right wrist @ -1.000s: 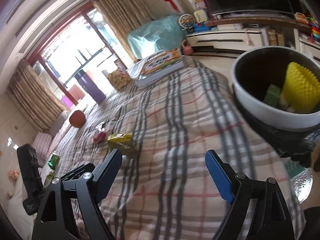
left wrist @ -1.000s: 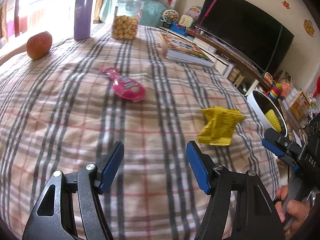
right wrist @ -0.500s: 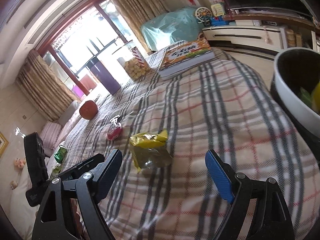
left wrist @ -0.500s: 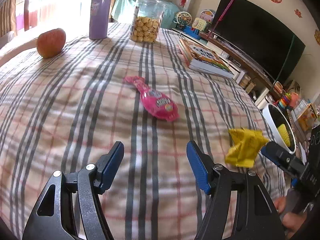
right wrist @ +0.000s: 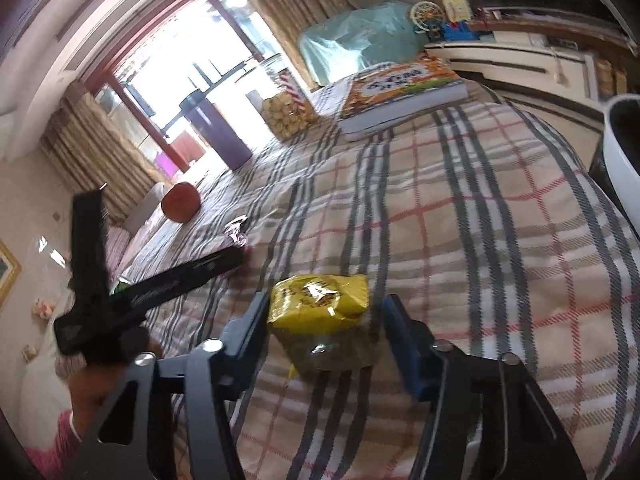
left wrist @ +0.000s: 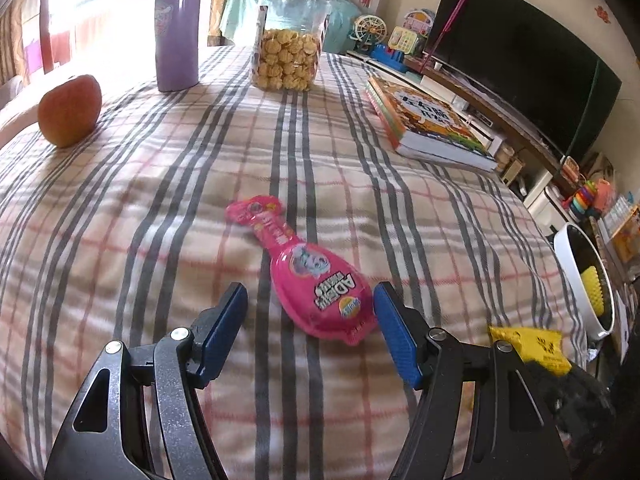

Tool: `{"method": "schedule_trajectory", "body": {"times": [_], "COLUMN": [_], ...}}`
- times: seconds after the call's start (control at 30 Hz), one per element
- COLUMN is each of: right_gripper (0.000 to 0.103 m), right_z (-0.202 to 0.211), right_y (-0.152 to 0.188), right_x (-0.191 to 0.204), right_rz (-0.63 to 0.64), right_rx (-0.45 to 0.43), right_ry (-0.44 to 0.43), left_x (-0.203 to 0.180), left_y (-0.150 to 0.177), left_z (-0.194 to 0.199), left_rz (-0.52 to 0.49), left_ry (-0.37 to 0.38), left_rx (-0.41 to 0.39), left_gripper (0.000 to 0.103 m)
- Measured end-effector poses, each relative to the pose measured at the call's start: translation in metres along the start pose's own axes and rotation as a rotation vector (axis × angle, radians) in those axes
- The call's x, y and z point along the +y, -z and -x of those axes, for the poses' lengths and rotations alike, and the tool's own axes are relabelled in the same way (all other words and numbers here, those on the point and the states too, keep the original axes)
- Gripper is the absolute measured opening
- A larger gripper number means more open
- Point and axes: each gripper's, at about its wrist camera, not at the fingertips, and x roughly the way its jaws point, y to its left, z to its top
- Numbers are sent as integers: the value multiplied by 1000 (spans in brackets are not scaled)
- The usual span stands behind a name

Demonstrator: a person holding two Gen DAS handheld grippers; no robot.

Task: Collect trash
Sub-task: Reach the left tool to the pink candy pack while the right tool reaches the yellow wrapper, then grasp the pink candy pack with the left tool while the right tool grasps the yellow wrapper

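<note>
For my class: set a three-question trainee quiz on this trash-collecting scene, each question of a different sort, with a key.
1. True or false: the yellow wrapper lies between the right gripper's jaws.
2. Which item lies between the left gripper's jaws? A) apple B) pink wrapper C) book
3. Fill in: the cookie jar stands beside the purple ____.

Key: 1 true; 2 B; 3 bottle.
</note>
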Motion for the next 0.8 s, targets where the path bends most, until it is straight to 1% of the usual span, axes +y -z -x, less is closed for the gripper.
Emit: {"method": "schedule_trajectory", "body": {"times": [0.07,0.13,0.17,0.23,0.3,0.4,0.47,0.53,0.63,0.8], "right_gripper": [49,46,44,43,40,37,34,33,33,32], "right_z": [0,-1,-1,-1,0,2,4,6,12,25], "right_y": [2,4,5,5,6,6,6,8,11,14], "right_x": [5,10,12,14,15,14,10,8,8,7], "right_rz": [21,40,50,63,65,48,5,-22,-43,-43], "right_rx": [-2,-6,-9,-15,-21,-31,-36,-39,-35,-35], "right_ry": [13,31,40,53,65,77,66,62,71,93], "left_x": [0,2,5,9,12,11,10,11,10,-3], "left_y": [-1,0,0,0,0,0,2,7,17,42], "left_z": [-2,-5,-5,-5,-6,-4,0,6,16,34], "left_rz": [-10,-10,-1,14,25,-10,-33,-41,-53,-81], "left_ry": [7,27,47,87,125,153,173,204,238,278], "left_rx": [-6,0,0,4,13,19,26,38,56,82], "left_gripper": [59,42,39,20,15,15,15,15,15,15]}}
